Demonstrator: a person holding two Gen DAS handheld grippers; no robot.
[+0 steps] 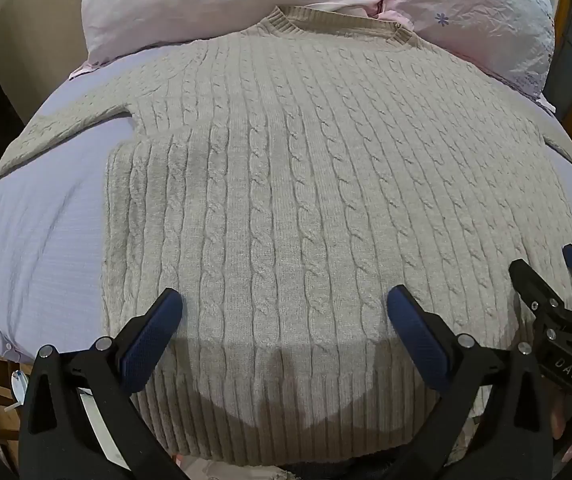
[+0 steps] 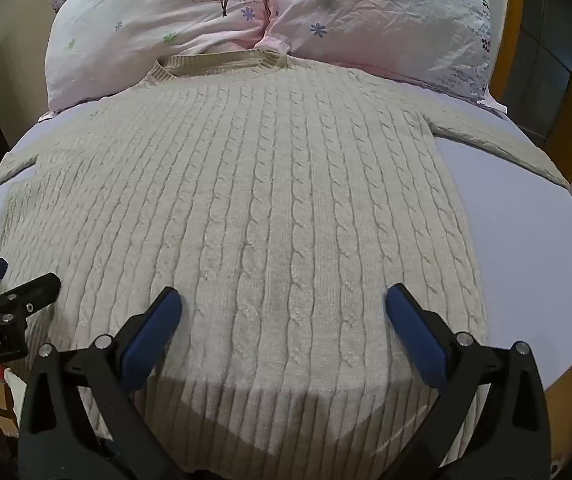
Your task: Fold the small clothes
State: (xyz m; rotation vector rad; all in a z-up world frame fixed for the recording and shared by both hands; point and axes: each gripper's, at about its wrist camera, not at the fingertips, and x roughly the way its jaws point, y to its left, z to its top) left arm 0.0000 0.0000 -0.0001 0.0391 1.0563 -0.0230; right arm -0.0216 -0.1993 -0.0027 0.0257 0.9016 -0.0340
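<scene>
Beige cable-knit sweater (image 1: pixel 286 200) lies flat on the lavender bed sheet (image 1: pixel 46 232), collar up against the pink floral pillows (image 2: pixel 206 20). Left tongs (image 1: pixel 284 314) and right tongs (image 2: pixel 284 312) both gape wide above its ribbed hem, gripping nothing.

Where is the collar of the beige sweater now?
In both views the collar is at the far end of the sweater, against the pink pillows, opposite the ribbed hem below the open left claw and open right claw.
</scene>
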